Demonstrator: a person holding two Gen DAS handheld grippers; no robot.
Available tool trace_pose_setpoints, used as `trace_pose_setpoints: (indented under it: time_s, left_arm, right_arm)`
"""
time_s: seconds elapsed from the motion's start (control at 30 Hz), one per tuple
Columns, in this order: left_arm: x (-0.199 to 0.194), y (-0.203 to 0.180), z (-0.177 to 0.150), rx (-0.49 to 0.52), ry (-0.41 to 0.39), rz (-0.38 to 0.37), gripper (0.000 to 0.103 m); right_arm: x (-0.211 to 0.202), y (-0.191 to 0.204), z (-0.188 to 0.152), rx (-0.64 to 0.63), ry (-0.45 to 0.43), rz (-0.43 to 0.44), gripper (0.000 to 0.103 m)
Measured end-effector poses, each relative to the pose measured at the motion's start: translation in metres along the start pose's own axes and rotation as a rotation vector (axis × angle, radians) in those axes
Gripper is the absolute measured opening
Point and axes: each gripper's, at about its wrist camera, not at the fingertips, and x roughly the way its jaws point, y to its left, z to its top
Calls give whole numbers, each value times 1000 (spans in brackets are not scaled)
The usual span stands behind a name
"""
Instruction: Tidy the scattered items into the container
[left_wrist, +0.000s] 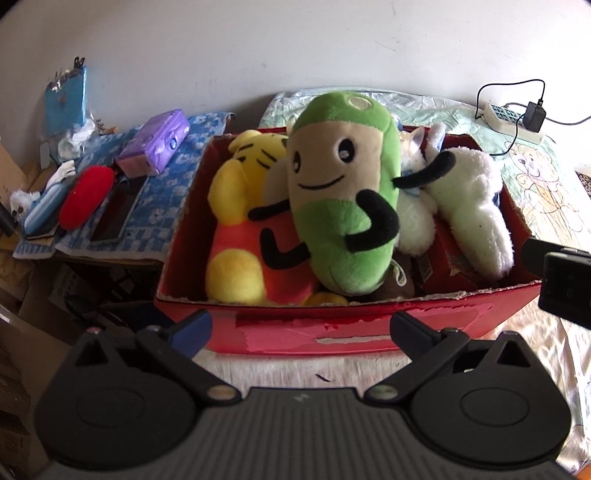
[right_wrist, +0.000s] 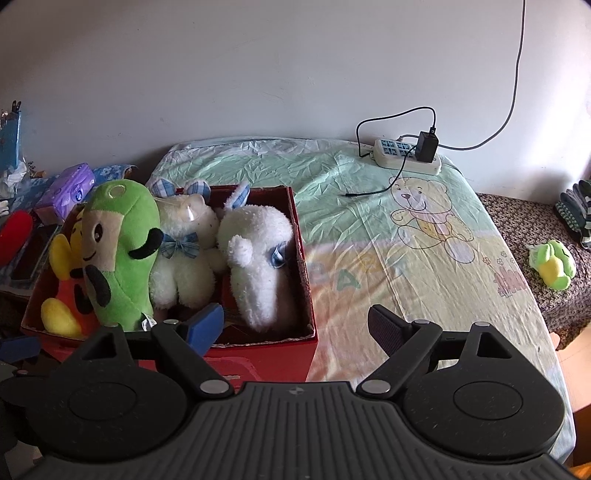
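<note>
A red cardboard box (left_wrist: 369, 325) stands on the bed and holds several plush toys. A green plush (left_wrist: 343, 206) with black arms leans upright over a yellow and orange plush (left_wrist: 243, 229). A white plush (left_wrist: 469, 199) lies at the box's right side. My left gripper (left_wrist: 301, 328) is open just before the box's front wall, holding nothing. In the right wrist view the box (right_wrist: 299, 236) is at the left, with two white plushes (right_wrist: 258, 266) beside the green plush (right_wrist: 118, 251). My right gripper (right_wrist: 295, 326) is open and empty over the box's near right corner. A small green and yellow plush (right_wrist: 552, 264) lies far right.
A bear-print sheet (right_wrist: 424, 229) covers the bed right of the box. A power strip (right_wrist: 406, 157) with a charger and cables lies by the wall. A side table on the left carries a purple tissue pack (left_wrist: 155, 144), a red pouch (left_wrist: 86, 197) and a dark phone (left_wrist: 118, 210).
</note>
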Motion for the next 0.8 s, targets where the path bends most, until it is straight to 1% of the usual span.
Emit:
trace_pose_setpoints:
  time_s: [0.17,0.33,0.57,0.8]
  left_arm:
    - [0,3,0,10,-1,-1,102]
    - [1,11,7,17,-3,-4,102]
    - [0,18,19,27,-28,-7,102]
    - [5,22,23,37,-39,-15,102]
  right_arm:
    - [-3,3,0,33,-10,10,88]
    - [-3,8,1,35,-24,-34,87]
    - [-3,12,3,49,-21,-33,87]
    - [1,13,4,78,-21,-24,87]
